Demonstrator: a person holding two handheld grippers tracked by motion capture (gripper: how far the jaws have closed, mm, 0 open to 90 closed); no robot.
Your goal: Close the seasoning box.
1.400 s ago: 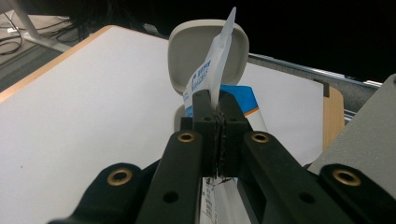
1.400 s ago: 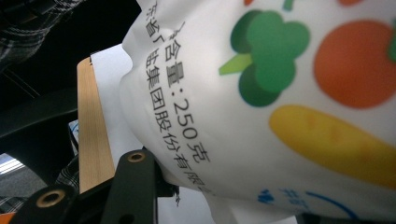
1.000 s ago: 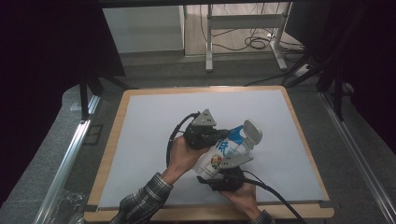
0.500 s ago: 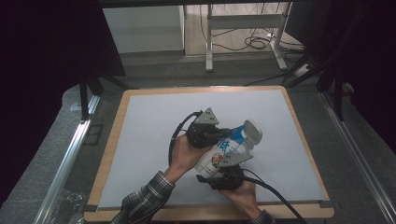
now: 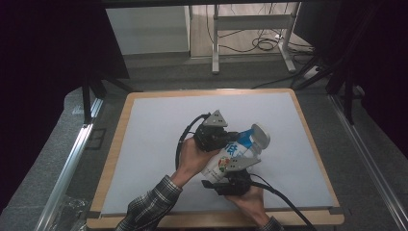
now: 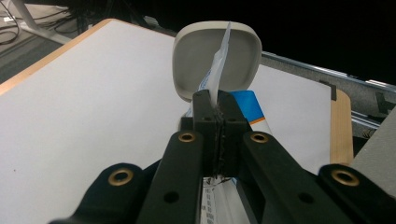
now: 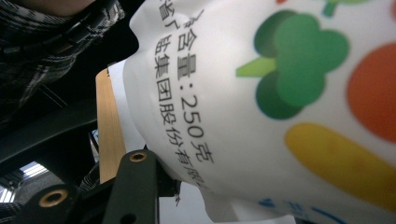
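Both grippers hold one printed pouch above my table: left gripper pinching its seam, right gripper clamping its body.

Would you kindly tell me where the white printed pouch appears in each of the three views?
High view: the pouch lies tilted at centre, between both hands.
Left gripper view: its thin seam edge rises at centre, pinched by the left tool.
Right gripper view: its printed side covers the right and centre.
Shared landmark: the table's wooden edge.
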